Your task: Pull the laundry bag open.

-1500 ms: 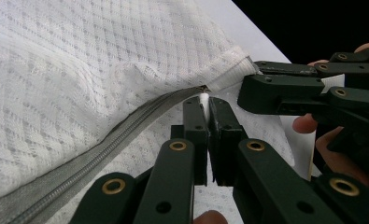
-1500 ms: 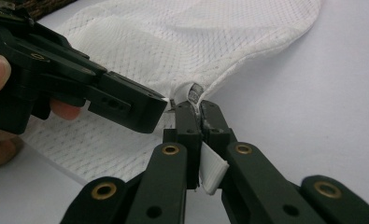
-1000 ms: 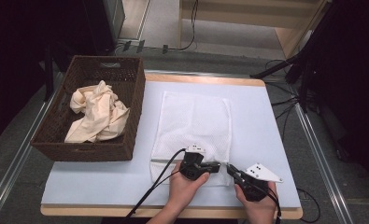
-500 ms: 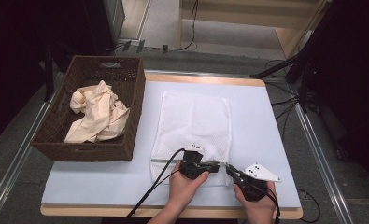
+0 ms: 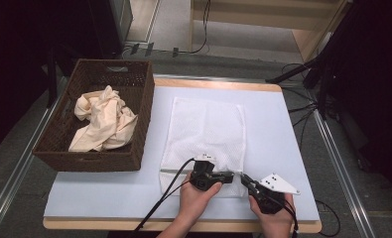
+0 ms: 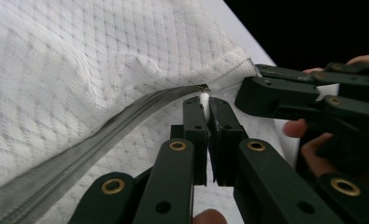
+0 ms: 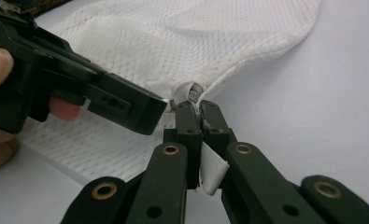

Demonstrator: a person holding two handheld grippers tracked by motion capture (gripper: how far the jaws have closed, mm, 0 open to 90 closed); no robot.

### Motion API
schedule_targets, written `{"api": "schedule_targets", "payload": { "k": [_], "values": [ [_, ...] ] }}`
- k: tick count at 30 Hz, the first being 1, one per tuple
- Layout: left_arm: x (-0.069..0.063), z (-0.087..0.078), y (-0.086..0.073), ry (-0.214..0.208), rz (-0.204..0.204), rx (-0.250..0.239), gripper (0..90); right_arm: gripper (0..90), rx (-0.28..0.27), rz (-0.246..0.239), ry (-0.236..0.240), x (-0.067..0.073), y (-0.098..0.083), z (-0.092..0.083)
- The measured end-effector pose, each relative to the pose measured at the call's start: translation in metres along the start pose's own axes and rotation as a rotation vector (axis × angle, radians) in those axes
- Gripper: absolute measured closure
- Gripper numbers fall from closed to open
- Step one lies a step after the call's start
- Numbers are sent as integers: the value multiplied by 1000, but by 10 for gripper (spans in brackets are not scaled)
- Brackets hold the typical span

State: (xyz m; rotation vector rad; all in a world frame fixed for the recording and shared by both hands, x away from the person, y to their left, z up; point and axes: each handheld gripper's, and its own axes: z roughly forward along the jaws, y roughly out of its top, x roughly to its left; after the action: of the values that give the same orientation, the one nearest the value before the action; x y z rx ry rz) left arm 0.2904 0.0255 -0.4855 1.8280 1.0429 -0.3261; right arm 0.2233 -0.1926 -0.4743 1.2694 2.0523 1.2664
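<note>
A white mesh laundry bag (image 5: 206, 131) lies flat in the middle of the table, its grey zipper (image 6: 102, 135) running along the near edge. My left gripper (image 5: 230, 176) is at the zipper's right end. Its jaws (image 6: 204, 103) are shut on a small white tab just below the metal slider (image 6: 203, 87). My right gripper (image 5: 243, 177) meets it from the right. It is shut (image 7: 200, 109) on the bag's near right corner, and a white strip of fabric (image 7: 211, 173) sticks out below the jaws. The two grippers' tips almost touch.
A dark wicker basket (image 5: 134, 106) stands at the table's left with a crumpled cream cloth (image 5: 104, 121) inside. The light blue table top (image 5: 278, 129) has bare room right of the bag. Cables trail off the near edge (image 5: 159, 201).
</note>
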Motion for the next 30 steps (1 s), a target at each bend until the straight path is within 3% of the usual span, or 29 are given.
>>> {"api": "schedule_targets", "payload": {
  "k": [7, 14, 18, 19, 21, 23, 27, 28, 30],
  "values": [
    [2, 0, -1, -14, -62, -60, 874, 888, -5, 31, 14, -2, -2, 2],
    [-1, 0, -3, 26, -48, -80, 878, 888, 2, 35, 23, 0, -3, 3],
    [4, 0, 0, -16, -95, -51, 882, 890, 1, 28, 18, 2, -1, 2],
    [4, 0, 0, -7, -109, -43, 882, 890, 2, 34, 16, 2, -1, 1],
    [3, 0, -1, 87, -91, -45, 883, 892, -15, 43, 14, 1, -2, 0],
    [4, 1, 0, 68, -120, -42, 883, 893, -37, 63, 7, -1, 0, -5],
    [0, 0, -2, 116, -93, -28, 882, 893, -14, 65, -1, -5, -2, -4],
    [1, -3, -3, 168, -74, -36, 882, 893, -16, 66, 2, -5, -2, -5],
    [4, -8, -3, 167, -90, -59, 881, 892, -35, 76, -12, -8, 0, -8]
  ]
}}
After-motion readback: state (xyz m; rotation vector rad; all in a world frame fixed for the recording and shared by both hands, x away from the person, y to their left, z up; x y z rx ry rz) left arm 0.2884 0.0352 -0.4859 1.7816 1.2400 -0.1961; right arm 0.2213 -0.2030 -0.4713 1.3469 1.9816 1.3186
